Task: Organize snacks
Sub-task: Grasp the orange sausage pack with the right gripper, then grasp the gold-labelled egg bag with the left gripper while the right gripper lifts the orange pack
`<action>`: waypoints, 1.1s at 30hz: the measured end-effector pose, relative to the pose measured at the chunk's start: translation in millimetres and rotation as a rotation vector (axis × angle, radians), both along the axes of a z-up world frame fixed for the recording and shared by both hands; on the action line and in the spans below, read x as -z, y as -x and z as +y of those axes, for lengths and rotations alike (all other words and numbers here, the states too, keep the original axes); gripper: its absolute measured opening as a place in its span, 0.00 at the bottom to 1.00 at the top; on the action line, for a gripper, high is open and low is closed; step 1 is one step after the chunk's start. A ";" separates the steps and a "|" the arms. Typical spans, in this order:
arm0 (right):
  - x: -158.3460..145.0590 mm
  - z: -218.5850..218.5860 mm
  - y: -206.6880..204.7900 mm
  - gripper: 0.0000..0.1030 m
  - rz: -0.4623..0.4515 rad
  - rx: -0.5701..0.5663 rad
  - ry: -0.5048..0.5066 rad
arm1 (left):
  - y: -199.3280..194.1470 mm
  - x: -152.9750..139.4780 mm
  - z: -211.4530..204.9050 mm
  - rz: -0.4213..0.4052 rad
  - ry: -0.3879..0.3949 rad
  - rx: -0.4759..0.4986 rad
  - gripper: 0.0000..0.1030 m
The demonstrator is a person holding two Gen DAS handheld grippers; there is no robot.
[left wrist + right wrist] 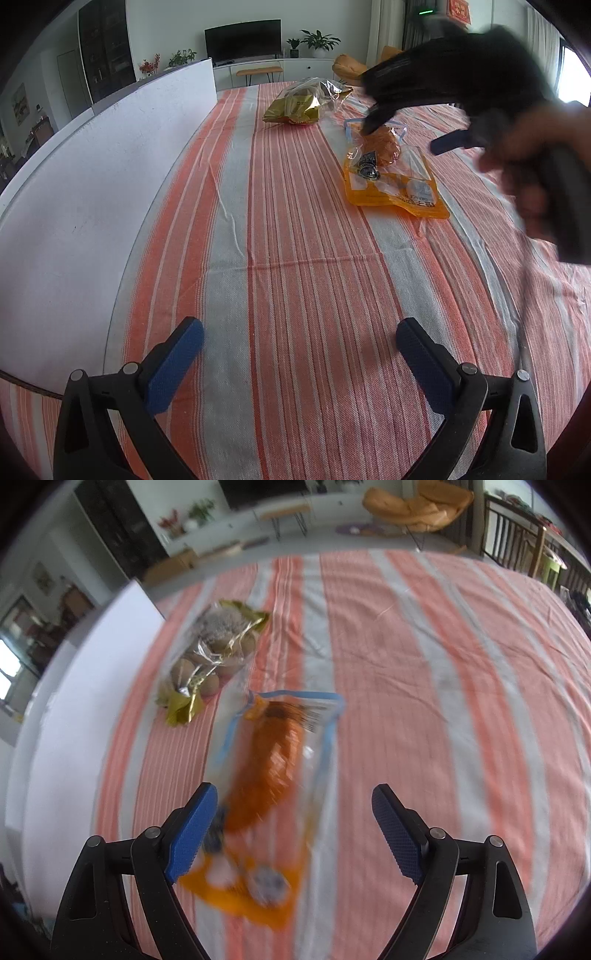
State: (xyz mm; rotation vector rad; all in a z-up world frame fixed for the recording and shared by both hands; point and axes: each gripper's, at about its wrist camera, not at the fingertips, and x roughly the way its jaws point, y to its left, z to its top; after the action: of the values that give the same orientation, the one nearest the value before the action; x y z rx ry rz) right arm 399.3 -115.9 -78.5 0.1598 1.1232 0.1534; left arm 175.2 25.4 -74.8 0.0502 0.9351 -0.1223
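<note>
- Left wrist view: left gripper [300,363] hangs over the bare striped cloth of the table [288,258], fingers wide apart, nothing between them. Orange snack bag [391,170] lies flat near the far right of the cloth; gold snack bag [306,101] lies beyond it, apart from it. Right gripper [406,129], smeared by motion blur, sits above the orange snack bag with one dark fingertip over its clear upper end; contact cannot be told. White board [110,177] stands along the table's left edge.
- Risk, judged from this view: a fast descent may let one finger pin or skid the slippery film, pushing the bag away instead of straddling it.
- Right wrist view: right gripper [291,834] has its fingers spread, empty; the orange snack bag [266,775] lies lengthwise between them, closer to the left finger, which overlaps the bag's lower corner. Gold snack bag [210,661] lies up and left.
- Risk, judged here: an off-centre close may catch only loose film, so the bag could slip, or crush the bread inside.
- Differences: only the left view shows the person's hand [517,173] on the right gripper's handle; only the right view shows the bag's line between the fingers.
</note>
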 end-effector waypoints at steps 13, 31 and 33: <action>17.6 26.5 9.7 0.78 -0.036 -0.105 0.233 | -0.9 0.3 -0.7 -0.001 0.000 0.001 1.00; 23.0 -130.8 83.7 0.83 -0.213 -0.033 0.183 | -0.9 0.6 -0.4 -0.002 0.000 0.003 1.00; 23.7 -128.8 81.1 0.84 -0.220 -0.029 0.184 | -0.9 0.6 -0.3 -0.002 0.001 0.003 1.00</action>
State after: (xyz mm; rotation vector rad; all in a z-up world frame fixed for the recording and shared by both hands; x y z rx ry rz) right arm 318.2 -244.8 -102.1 -0.0366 0.9153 0.0905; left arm 176.1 25.1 -75.4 0.0510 0.9332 -0.1251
